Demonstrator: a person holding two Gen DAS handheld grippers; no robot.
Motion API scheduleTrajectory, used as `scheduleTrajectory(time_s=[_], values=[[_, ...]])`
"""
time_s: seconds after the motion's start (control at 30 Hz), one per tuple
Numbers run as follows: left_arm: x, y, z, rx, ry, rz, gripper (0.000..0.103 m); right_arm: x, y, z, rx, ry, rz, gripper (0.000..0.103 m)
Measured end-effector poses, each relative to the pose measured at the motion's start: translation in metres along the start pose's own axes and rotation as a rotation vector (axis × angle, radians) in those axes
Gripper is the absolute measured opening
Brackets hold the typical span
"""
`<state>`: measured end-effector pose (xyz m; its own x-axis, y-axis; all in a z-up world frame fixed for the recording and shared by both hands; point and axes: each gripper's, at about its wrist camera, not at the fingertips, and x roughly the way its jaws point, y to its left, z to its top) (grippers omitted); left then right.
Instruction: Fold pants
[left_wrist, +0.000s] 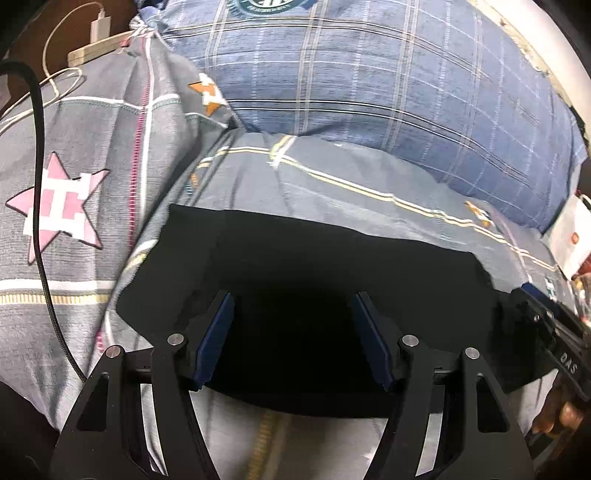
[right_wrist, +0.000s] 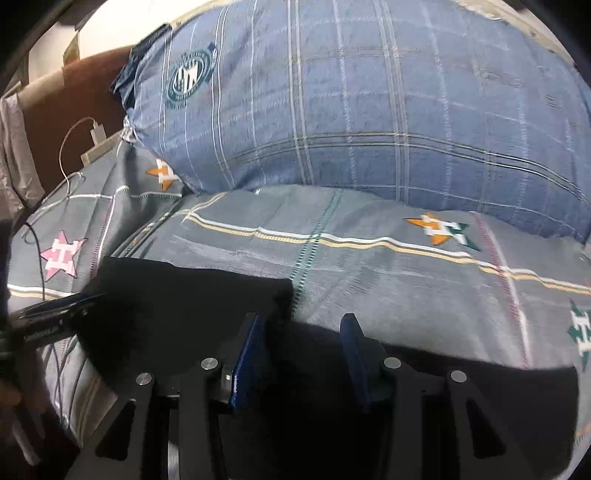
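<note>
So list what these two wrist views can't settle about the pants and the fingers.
- Left wrist view: the black pants read as one dark mass; fold lines and layers are lost in shadow. The left gripper hides part of them.
- Left wrist view: the right gripper is cut by the frame edge, fingers unseen.
- Right wrist view: motion blur and shadow hide whether the right gripper's fingers touch the cloth.
- Right wrist view: the pants' near edge is hidden behind the gripper.

Both wrist cams sit low and close over the bed (left_wrist: 332, 192), looking forward toward the blue plaid pillow (left_wrist: 369, 74). Left view sits left of the right view. Shared: pillow, black pants (right_wrist: 177, 295), pink star (left_wrist: 59, 206), and each catches the other's gripper at its edge.
</note>
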<state>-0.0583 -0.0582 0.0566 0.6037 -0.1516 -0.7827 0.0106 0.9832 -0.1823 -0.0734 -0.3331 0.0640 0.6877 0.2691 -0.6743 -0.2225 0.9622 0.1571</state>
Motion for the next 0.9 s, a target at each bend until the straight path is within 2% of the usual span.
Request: scheduleTrajectory(time_s=[0.17,0.33,0.4,0.53,0.6,0.73,0.9], values=[[0.004,-0.016,-0.008,0.028,0.007,-0.023,0.065,-0.011,-0.008,-0.023,0.032,0.010,0.036,0.042],[0.017,-0.034,-0.021,0.077,0.039,-0.017,0.065,0.006,-0.021,-0.039,0.056,0.060,-0.049,0.042],[0.014,-0.046,-0.022,0.115,0.033,-0.028,0.066,0.001,-0.032,-0.042,0.106,0.035,-0.042,0.042],[0.008,-0.076,-0.017,0.179,0.023,-0.125,0.066,-0.026,-0.059,-0.046,0.187,0.025,-0.070,0.043],[0.007,-0.101,-0.013,0.230,0.027,-0.201,0.066,-0.049,-0.081,-0.055,0.263,-0.001,-0.090,0.043],[0.018,-0.156,-0.009,0.331,0.112,-0.330,0.066,-0.089,-0.128,-0.085,0.449,0.001,-0.139,0.046],[0.035,-0.236,-0.008,0.504,0.179,-0.428,0.066,-0.115,-0.163,-0.118,0.629,0.032,-0.141,0.047]])
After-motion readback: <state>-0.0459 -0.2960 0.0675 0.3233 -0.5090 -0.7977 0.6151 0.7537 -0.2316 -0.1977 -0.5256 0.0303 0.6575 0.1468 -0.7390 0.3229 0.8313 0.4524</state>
